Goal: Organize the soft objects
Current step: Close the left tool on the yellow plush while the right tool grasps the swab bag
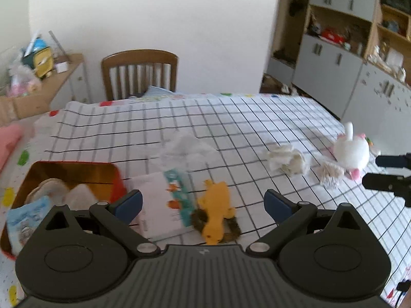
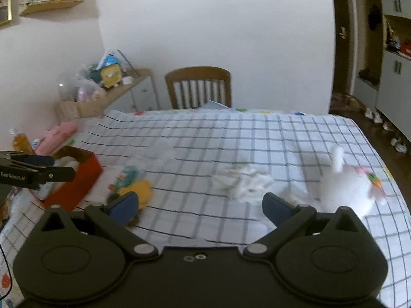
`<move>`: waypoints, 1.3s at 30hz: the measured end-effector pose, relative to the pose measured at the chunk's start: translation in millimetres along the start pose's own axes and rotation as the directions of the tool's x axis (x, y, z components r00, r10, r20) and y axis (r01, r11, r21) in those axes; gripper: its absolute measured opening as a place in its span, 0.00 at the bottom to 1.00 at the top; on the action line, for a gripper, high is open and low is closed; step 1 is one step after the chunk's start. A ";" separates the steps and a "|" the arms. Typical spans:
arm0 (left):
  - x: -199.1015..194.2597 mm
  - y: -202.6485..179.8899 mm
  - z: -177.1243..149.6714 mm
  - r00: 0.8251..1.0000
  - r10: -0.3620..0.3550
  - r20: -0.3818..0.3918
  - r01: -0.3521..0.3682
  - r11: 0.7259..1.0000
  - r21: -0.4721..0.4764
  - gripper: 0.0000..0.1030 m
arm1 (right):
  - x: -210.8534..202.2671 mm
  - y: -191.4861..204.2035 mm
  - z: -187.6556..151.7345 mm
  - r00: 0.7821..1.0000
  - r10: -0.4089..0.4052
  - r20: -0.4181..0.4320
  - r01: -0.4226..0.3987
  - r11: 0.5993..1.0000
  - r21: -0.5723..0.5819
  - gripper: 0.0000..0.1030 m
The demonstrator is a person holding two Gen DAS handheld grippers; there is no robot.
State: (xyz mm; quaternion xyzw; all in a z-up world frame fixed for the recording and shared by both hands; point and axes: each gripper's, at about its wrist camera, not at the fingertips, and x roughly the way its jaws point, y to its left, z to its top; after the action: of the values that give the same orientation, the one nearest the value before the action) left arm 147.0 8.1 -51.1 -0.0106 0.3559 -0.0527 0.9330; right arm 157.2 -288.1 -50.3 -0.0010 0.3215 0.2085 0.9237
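Sorting is only partly done here: the red tin (image 1: 77,169) at the near left already holds a few soft pieces, a pale plush shape and a blue-and-white packet among them, while the rest lies loose on the checked tablecloth (image 1: 231,118). The left gripper (image 1: 204,202) hangs over the yellow plush toy (image 1: 215,210) with its jaws spread wide and nothing between the pads; that toy sits just right of a printed card (image 1: 164,205) beside the tin. The right gripper (image 2: 200,205) is also wide open and empty, poised above the cloth between the yellow toy and the crumpled white cloth (image 2: 246,182). Further right wait the white stuffed animal (image 1: 350,151) with pink trim and a small beige fuzzy piece (image 1: 331,174) touching it, both near the table's right edge. A clear plastic bag (image 1: 187,146) lies behind the card. So four or five items look left to gather, I'd judge. The card crowds the yellow toy's left side; a wooden chair (image 1: 140,71) stands at the far side, well clear
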 end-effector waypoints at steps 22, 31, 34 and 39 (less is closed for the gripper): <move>106.7 -32.7 -11.0 0.997 0.045 -0.065 -0.039 0.995 0.089 0.98 | 90.6 -88.8 -21.0 0.967 -0.175 -0.188 0.209 0.960 0.184 0.95; 125.8 -32.7 -14.4 0.994 0.064 -0.090 -0.055 0.994 0.099 0.97 | 112.3 -99.4 -21.7 0.940 -0.241 -0.243 0.304 0.913 0.271 0.90; 129.1 -31.7 -15.4 0.993 0.054 -0.101 -0.045 0.995 0.093 0.84 | 118.1 -97.7 -21.2 0.936 -0.246 -0.251 0.311 0.913 0.264 0.85; 132.3 -34.1 -16.5 0.992 0.053 -0.111 -0.041 0.993 0.111 0.60 | 126.5 -91.7 -19.1 0.930 -0.260 -0.262 0.322 0.917 0.234 0.81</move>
State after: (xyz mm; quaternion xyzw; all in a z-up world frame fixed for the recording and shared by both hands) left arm 231.0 -39.5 -149.1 0.0516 0.4054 -0.0504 0.9113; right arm 270.6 -325.8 -152.8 0.0546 0.4459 0.0202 0.8932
